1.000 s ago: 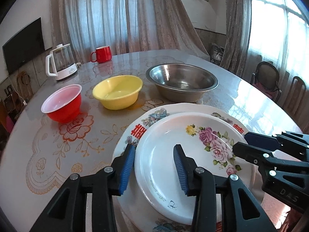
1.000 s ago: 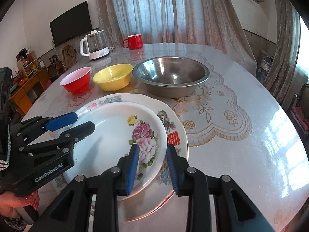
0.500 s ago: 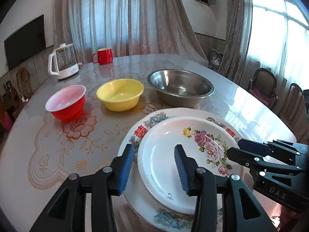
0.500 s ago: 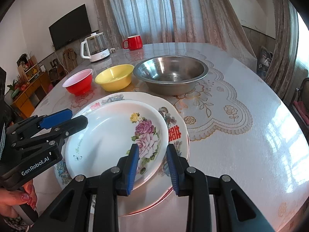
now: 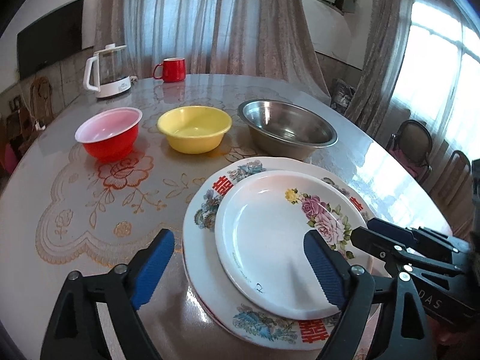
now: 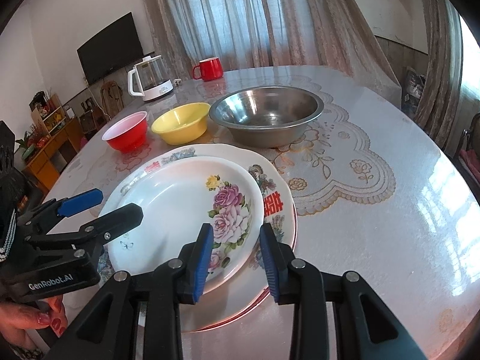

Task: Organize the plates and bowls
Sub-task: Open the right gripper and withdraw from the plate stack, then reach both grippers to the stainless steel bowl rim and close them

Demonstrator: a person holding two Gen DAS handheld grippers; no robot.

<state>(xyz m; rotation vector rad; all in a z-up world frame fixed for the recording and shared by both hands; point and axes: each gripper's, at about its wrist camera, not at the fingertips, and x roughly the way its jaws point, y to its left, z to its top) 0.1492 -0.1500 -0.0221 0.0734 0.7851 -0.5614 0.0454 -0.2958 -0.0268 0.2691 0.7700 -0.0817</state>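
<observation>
A white plate with pink roses lies on top of a larger patterned plate. Behind them stand a red bowl, a yellow bowl and a steel bowl in a row. My left gripper is open wide over the near left rim of the plates, holding nothing. My right gripper is open, its jaws on either side of the rose plate's near right rim, apart from it.
A glass kettle and a red mug stand at the far side of the round table. Chairs stand to the right of the table.
My left gripper has opened much wider. My right gripper has opened a little. Both have drawn back slightly from the plates, which stay stacked in place.
</observation>
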